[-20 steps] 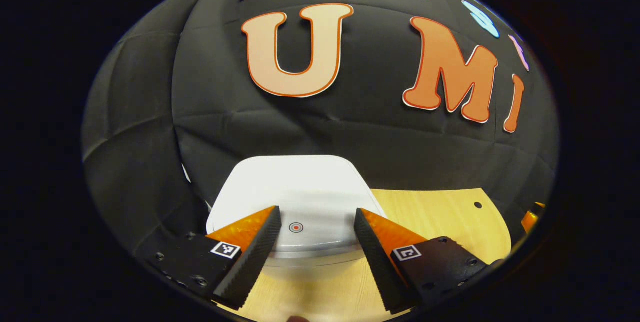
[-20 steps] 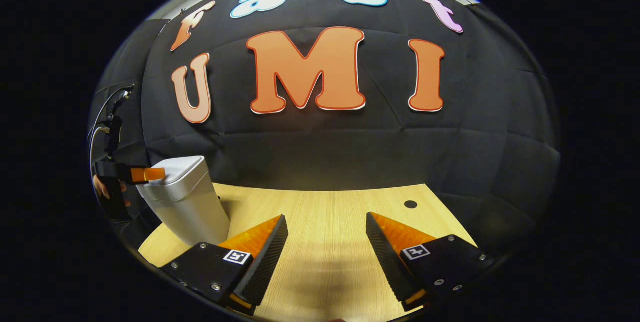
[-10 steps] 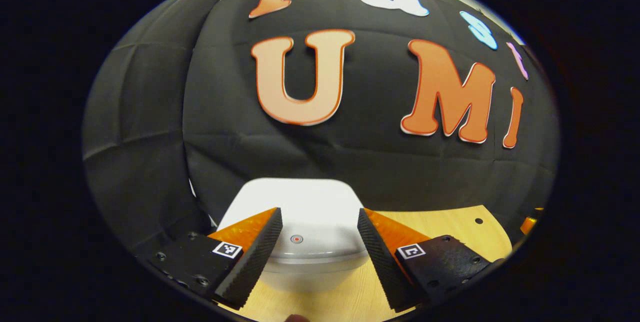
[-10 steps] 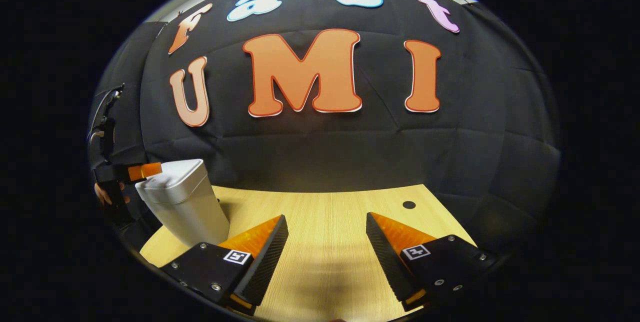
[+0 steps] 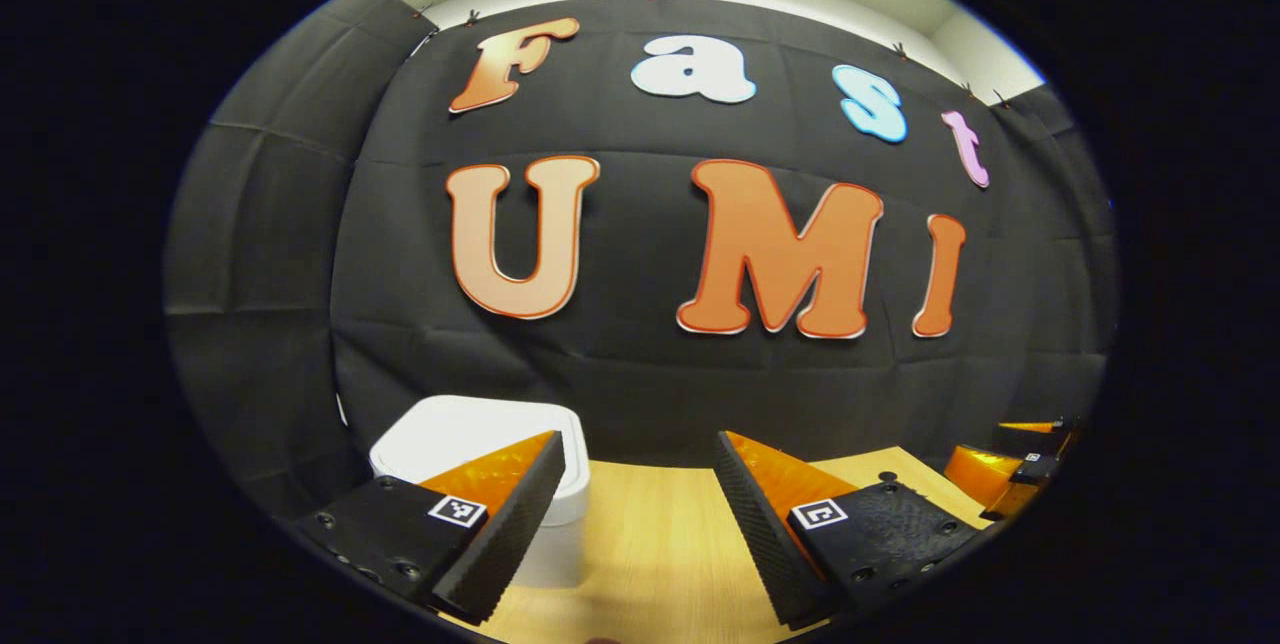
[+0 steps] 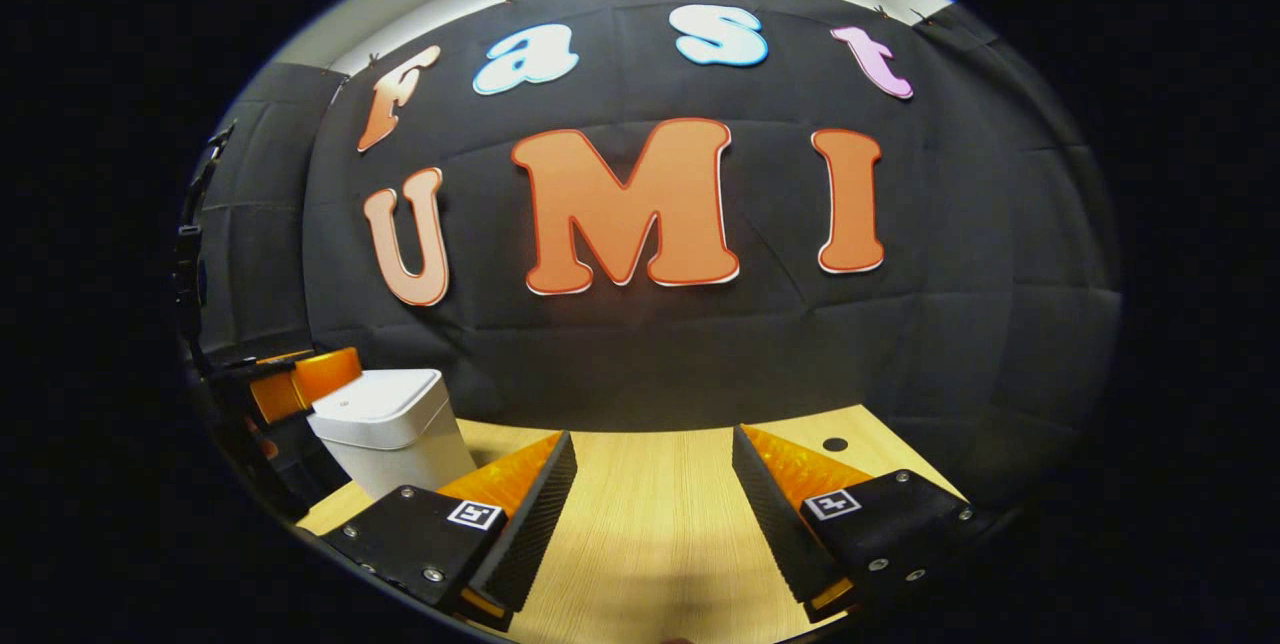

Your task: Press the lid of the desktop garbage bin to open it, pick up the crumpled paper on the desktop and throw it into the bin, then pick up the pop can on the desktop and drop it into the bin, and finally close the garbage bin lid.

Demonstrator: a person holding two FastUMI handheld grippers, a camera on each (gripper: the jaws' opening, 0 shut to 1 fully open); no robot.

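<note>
The white desktop bin (image 5: 470, 439) stands at the lower left of the left gripper view with its lid down flat. My left gripper (image 5: 638, 436) is open with nothing between its fingers, held back from the bin and to its right, above the wooden desktop (image 5: 650, 544). In the right gripper view the bin (image 6: 392, 424) sits at the left, lid shut, with the left gripper (image 6: 300, 379) just behind its far side. My right gripper (image 6: 653, 432) is open and holds nothing, over bare wood to the right of the bin. It also appears far right as the right gripper (image 5: 1005, 449).
The black cloth wall closes off the back of the desktop (image 6: 650, 544). A small round hole (image 6: 834, 444) sits near the desk's far right corner, seen again as the hole (image 5: 888, 476).
My left gripper has lifted off the bin lid and drawn back to the right, so the bin went from between its fingers to the lower left. The right gripper tilted up slightly.
</note>
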